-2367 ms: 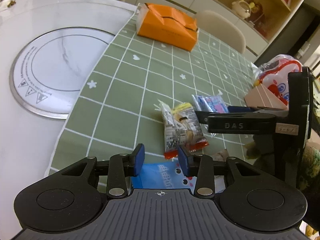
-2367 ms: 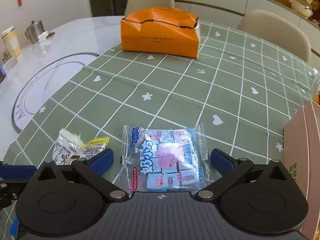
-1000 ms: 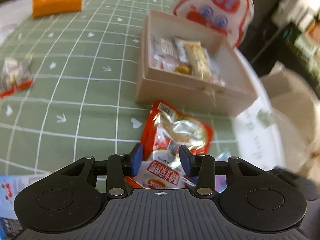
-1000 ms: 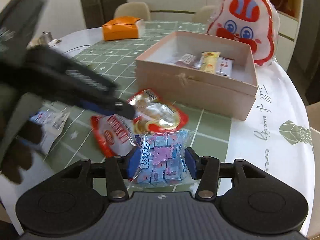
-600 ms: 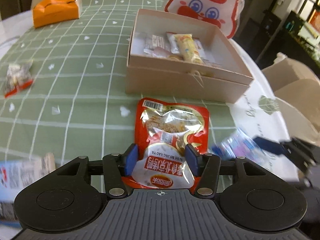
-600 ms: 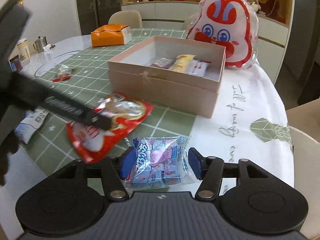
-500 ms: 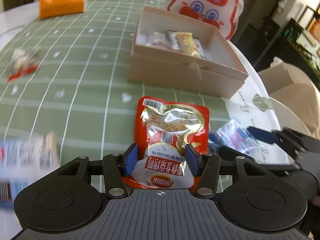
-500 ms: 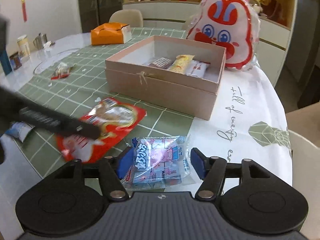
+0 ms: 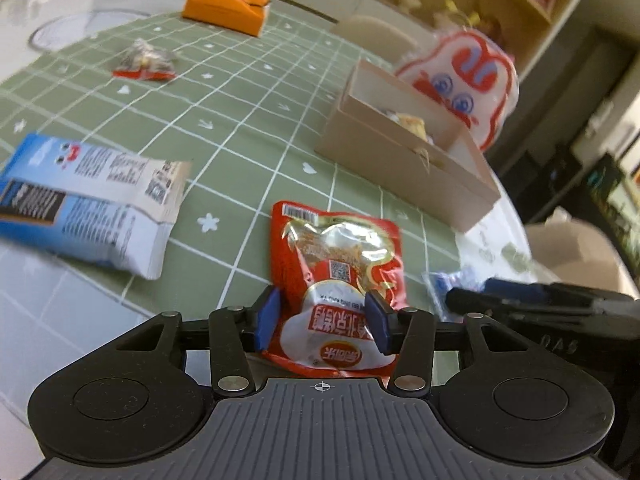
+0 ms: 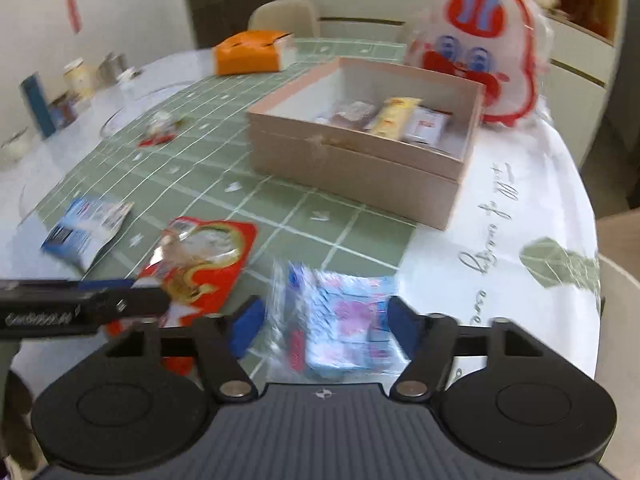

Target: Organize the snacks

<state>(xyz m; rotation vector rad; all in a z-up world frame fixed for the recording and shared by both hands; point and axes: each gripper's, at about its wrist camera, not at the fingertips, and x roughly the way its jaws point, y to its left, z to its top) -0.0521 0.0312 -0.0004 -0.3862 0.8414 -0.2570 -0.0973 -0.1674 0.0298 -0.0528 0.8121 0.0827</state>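
Observation:
My left gripper point(image 9: 322, 322) is open around the near end of a red snack pouch point(image 9: 334, 264) lying on the green tablecloth; the pouch also shows in the right wrist view point(image 10: 204, 260). My right gripper point(image 10: 324, 326) is open around a clear bag of blue-and-pink candies point(image 10: 340, 320), blurred by motion, on the table's near edge. The open pink box point(image 10: 360, 164) with several snacks inside stands behind, and shows in the left wrist view point(image 9: 404, 160). A blue-and-white snack bag point(image 9: 80, 200) lies to the left. A small red-edged packet point(image 9: 144, 62) lies further back.
A red-and-white rabbit-shaped bag point(image 10: 480, 48) stands behind the box. An orange tissue box point(image 9: 226, 8) sits at the far side. Jars and a kettle point(image 10: 80, 80) stand on the marble table at the left. Chairs ring the table.
Both grippers have pulled back and opened wider around their snacks. The red pouch and the candy bag now lie on the table. The blue-and-white bag has come into the left view.

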